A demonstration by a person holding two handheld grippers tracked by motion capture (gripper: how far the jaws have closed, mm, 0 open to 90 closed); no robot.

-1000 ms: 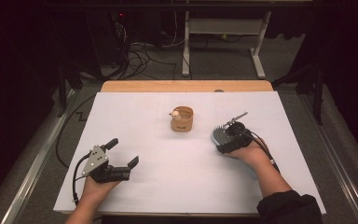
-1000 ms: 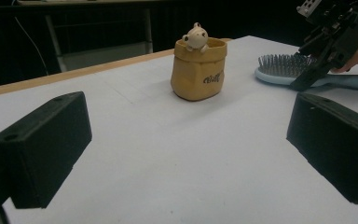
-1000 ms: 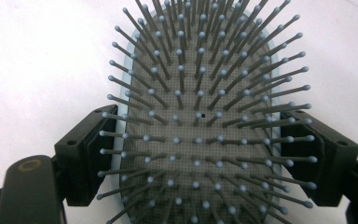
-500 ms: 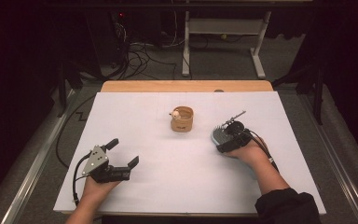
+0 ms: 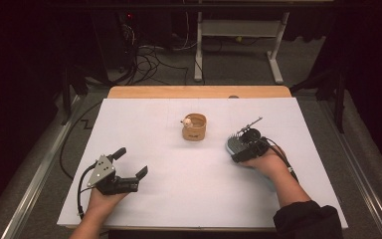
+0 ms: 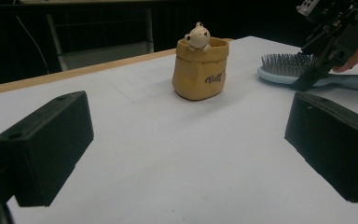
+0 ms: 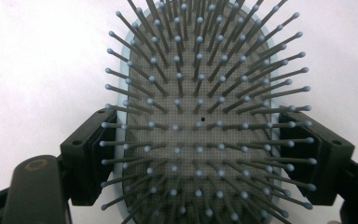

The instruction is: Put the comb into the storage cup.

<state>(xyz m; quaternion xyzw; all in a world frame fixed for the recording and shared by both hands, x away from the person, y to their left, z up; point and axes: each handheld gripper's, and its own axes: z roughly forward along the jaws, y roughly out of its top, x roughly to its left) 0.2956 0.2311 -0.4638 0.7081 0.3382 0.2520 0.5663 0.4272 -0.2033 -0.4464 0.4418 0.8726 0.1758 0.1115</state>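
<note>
A pale-blue hairbrush lies bristles-up on the white sheet, right of centre. My right gripper is shut on its head, the person's hand resting behind it. In the right gripper view the pads press both rims of the hairbrush, with my right gripper looking straight down on the bristles. These jaws have just been closing on the brush. A tan pouch-shaped cup with a small bear figure stands mid-table. My left gripper rests at the front left, open and holding nothing, aimed at the cup.
The white sheet covers most of the table, and a wooden strip shows along the far edge. Beyond it are floor cables and a white desk frame. Metal rails run along both sides of the table.
</note>
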